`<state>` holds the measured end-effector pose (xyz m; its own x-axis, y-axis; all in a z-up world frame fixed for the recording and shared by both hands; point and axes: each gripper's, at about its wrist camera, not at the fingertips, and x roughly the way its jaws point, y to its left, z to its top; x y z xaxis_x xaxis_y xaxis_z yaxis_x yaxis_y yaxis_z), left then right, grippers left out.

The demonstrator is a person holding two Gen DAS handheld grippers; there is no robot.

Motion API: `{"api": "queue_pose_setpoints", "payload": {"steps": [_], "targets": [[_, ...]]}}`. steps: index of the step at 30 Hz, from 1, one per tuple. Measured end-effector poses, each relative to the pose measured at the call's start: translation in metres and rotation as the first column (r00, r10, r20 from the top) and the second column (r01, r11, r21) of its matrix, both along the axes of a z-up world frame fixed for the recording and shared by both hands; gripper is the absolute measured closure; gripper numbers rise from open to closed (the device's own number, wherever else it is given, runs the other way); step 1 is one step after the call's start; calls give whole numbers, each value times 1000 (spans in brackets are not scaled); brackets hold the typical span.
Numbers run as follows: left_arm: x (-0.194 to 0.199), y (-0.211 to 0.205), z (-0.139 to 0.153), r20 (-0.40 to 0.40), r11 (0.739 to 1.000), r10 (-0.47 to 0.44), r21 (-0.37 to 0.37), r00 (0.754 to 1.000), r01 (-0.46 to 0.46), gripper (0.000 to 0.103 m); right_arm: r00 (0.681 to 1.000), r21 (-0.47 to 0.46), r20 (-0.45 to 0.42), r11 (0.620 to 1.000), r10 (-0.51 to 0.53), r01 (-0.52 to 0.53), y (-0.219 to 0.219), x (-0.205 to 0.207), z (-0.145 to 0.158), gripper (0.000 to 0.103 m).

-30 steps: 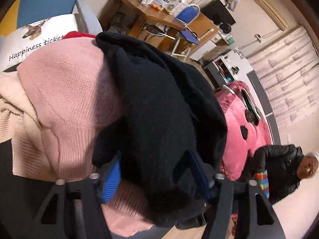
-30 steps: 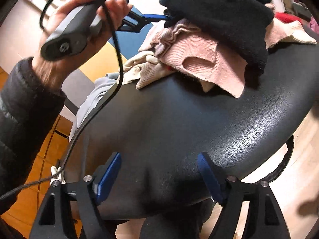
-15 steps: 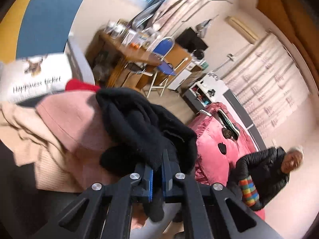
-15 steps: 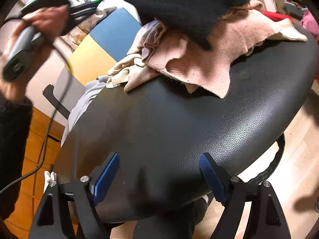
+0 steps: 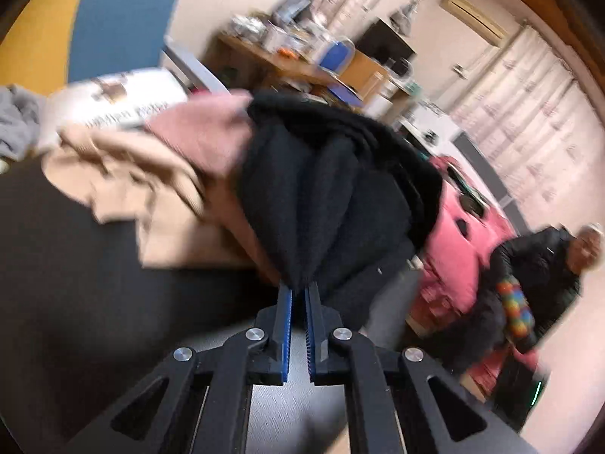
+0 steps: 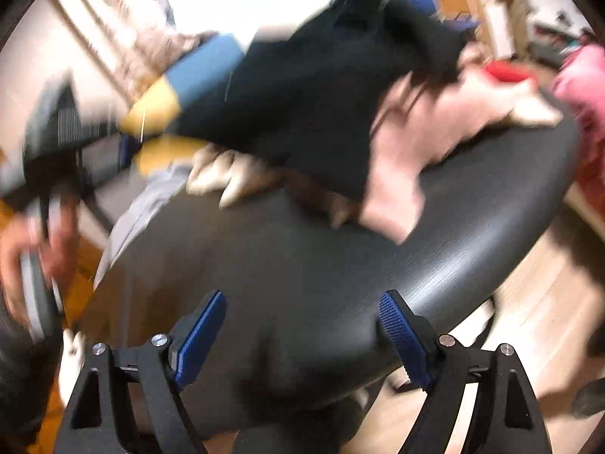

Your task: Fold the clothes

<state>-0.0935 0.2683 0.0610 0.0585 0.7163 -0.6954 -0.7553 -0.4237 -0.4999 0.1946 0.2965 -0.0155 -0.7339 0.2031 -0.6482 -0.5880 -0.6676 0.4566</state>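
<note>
While left tool (image 5: 298, 291) clenches black garment (image 5: 332, 189) edge, right tool (image 6: 302, 325) gapes empty over table (image 6: 472, 227).

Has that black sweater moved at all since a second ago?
Yes. The left gripper has shut on the black sweater and is dragging it off the pink sweater, out over the near, bare part of the black table.

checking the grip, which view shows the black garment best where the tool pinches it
The left wrist view: the black garment fans out from the shut left tool, its folds bunched between the blue pads. The right wrist view shows the same garment only as a motion-blurred dark shape lifted over the pink sweater, with the pinch point not visible.
</note>
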Motion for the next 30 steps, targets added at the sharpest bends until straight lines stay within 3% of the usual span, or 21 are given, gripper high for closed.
{"api": "queue_pose_setpoints", "payload": {"steps": [4,8,13,16,17,18,19,20,22,24,27,30], "targets": [[18,-25,-22,-34,999,-23,-45,999,21,100,989,158,-58,977,-137,145,38,16,51,18],[28,-56,-41,-30,996,-1,-85,1000,-2,97,979,376,-48,905,-198,201,84,-13,103,14],[30,-97,-51,-37,992,56,-113,998,-60,88,973,449,58,876,-222,173,146,-73,115,14],[20,-117,-54,-27,986,102,-131,994,-105,87,962,374,157,915,-222,150,178,-101,98,16],[17,-123,-54,-28,984,117,-134,993,-120,86,958,339,187,929,-219,146,188,-109,92,25],[13,-128,-56,-27,981,133,-139,991,-135,86,953,304,212,941,-218,148,198,-115,85,39],[10,-134,-57,-25,978,148,-144,989,-150,86,954,252,210,954,-216,160,204,-117,79,83],[7,-138,-58,-18,976,159,-147,987,-160,86,962,181,178,968,-208,175,210,-116,75,92],[1,-146,-59,-3,974,177,-142,984,-176,86,967,141,107,967,-229,214,209,-110,84,93],[-4,-154,-56,6,971,206,-127,979,-204,86,979,98,-26,974,-201,203,198,-107,105,93],[-9,-165,-47,22,967,240,-88,971,-237,86,981,87,-180,993,-68,85,154,-117,138,93],[-10,-174,-33,30,966,257,-43,966,-256,85,959,87,-265,993,103,-82,86,-132,148,93]]}}
